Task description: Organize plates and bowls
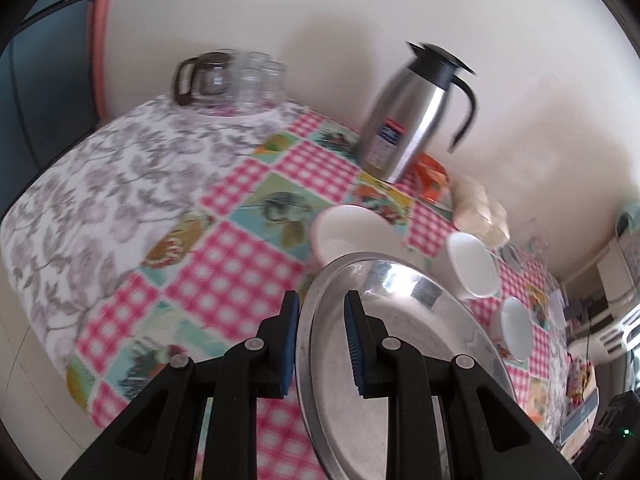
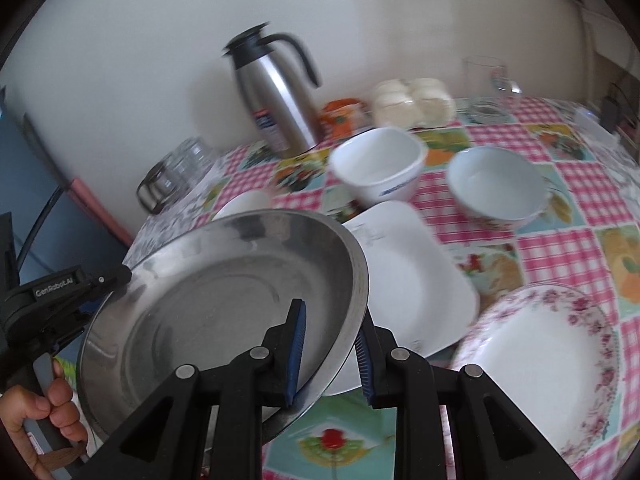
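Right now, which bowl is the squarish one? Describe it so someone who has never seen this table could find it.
Start at the steel thermos jug by the wall on the checked tablecloth. Just in front and to its right in the right wrist view stands the squarish white bowl. Unlike the round white bowl beside it, it has rounded corners and a small blue mark on its side.

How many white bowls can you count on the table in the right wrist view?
3: a squarish bowl mid-table, a round bowl to its right, and one partly hidden behind the steel plate. More may be hidden.
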A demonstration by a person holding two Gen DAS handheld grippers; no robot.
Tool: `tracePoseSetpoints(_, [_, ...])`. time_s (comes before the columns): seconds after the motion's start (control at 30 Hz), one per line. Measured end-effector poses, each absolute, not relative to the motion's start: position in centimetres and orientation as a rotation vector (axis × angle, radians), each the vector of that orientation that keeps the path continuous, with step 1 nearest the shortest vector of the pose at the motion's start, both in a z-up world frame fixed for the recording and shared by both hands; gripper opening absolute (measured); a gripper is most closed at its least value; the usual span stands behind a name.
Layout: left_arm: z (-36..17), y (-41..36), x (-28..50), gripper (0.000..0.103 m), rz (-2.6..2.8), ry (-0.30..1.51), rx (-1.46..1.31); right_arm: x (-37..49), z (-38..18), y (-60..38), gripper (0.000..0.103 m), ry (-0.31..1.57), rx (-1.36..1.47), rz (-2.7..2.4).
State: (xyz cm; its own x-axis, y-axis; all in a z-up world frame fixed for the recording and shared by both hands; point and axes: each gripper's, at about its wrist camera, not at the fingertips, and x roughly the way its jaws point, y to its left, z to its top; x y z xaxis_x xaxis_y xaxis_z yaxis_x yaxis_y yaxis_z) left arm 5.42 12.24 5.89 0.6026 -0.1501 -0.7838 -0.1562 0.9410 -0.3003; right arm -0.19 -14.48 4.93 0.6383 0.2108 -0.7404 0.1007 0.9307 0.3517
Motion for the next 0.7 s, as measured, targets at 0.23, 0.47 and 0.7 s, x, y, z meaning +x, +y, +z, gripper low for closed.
tracePoseSetpoints(0.23, [5.4,6.5,7.0,0.024,-0.076,0.960,-0.302,-0.3,5.1,-19.3,0.027,0.854,0.443,-0.048])
tracePoseSetpoints(0.47, [4.1,3.4,8.1,0.024,-0.107,0.998,-0.290,0.1,3.5,-22.8,0.027,0.897,0.502,-0.119])
tracePoseSetpoints(0.7, [2.3,3.2,8.9,0.024,-0.116,1.032,-0.313,0.7,2.5,-22.9,0.027,0.916,0.450,-0.146])
